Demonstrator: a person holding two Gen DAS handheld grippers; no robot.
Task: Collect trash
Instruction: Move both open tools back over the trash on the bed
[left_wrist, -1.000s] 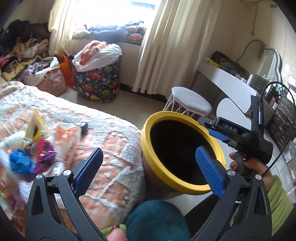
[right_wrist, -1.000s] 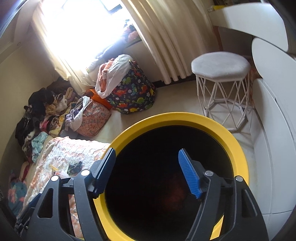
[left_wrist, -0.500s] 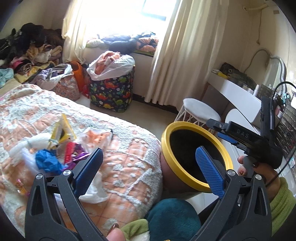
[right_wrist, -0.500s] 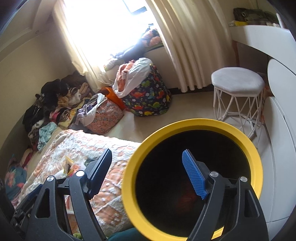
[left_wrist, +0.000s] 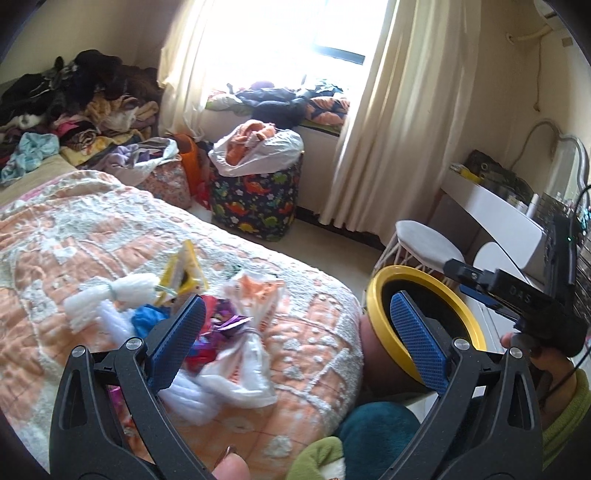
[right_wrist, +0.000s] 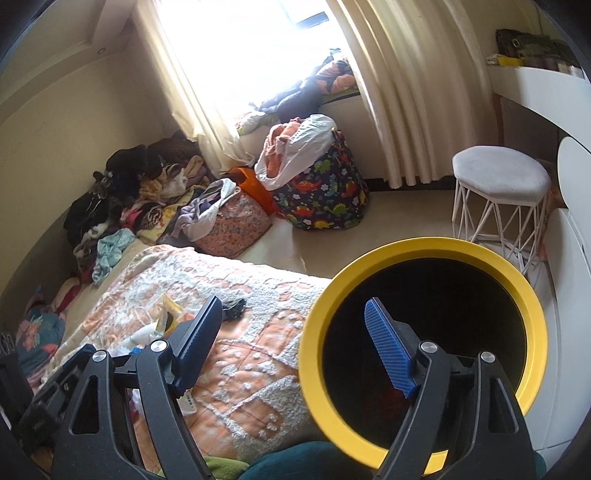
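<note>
A heap of trash lies on the orange-and-white bedspread (left_wrist: 74, 236): a white plastic bag (left_wrist: 251, 354), purple wrappers (left_wrist: 225, 317), a yellow packet (left_wrist: 183, 273), white yarn (left_wrist: 122, 291) and a blue scrap (left_wrist: 147, 319). My left gripper (left_wrist: 295, 297) hovers open just above and in front of the heap, with nothing between its blue pads. The yellow-rimmed bin (left_wrist: 376, 314) stands at the bed's corner. My right gripper (right_wrist: 293, 301) is open and empty, straddling the bin's rim (right_wrist: 406, 247) and the bed's edge. In the left wrist view a hand holds the right gripper (left_wrist: 461, 280) beyond the bin.
A dinosaur-print laundry bag (left_wrist: 258, 199) and a flowered bag (right_wrist: 232, 225) stand on the floor by the curtains. A white stool (right_wrist: 498, 173) and a white desk (left_wrist: 491, 218) are at the right. Clothes are piled (right_wrist: 129, 184) against the far wall.
Both views have swung left from the bin toward the bed. The trash heap now sits between the left gripper's fingers in view. The right gripper's jaws stand slightly wider and no longer sit over the bin's middle.
</note>
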